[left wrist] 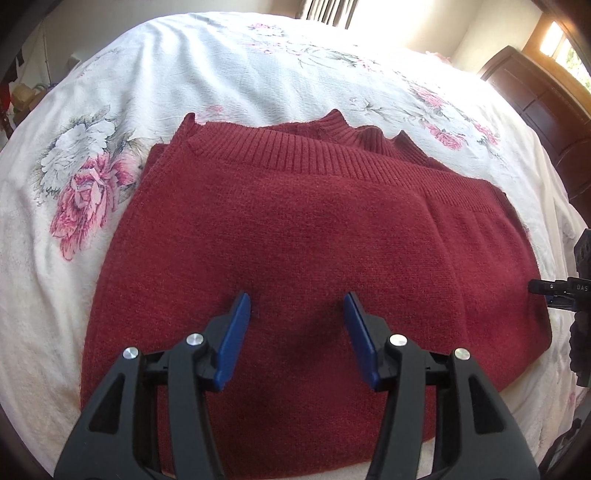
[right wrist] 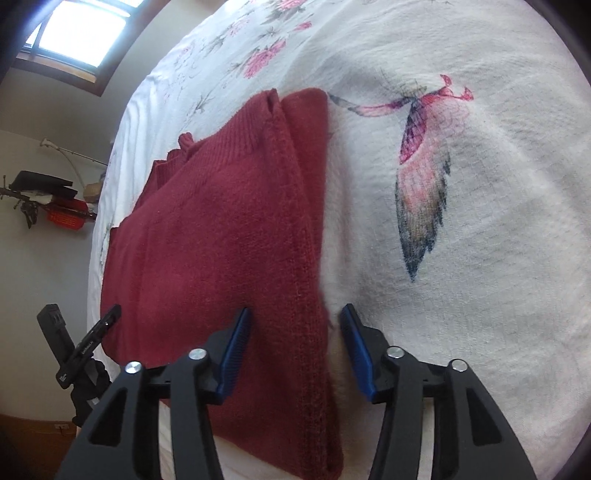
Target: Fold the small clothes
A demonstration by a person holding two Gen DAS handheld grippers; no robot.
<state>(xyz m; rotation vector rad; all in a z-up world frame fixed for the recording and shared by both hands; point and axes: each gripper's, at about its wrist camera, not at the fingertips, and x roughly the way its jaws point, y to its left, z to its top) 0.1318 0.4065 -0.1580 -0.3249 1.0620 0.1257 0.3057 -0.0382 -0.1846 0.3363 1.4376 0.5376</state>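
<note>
A dark red knit sweater lies folded on the bed, ribbed hem and collar at the far side. My left gripper hovers open over its near middle, blue pads apart with only fabric beneath. In the right wrist view the same red sweater shows its folded side edge running toward me. My right gripper is open, straddling that edge: one pad over the knit, the other over the bedspread. Part of the right gripper shows at the sweater's right side in the left wrist view, and the left gripper appears at lower left in the right wrist view.
A white bedspread printed with pink flowers covers the bed, with a bird print to the sweater's right. A dark wooden headboard stands far right. Shelves with clutter and a window lie beyond the bed.
</note>
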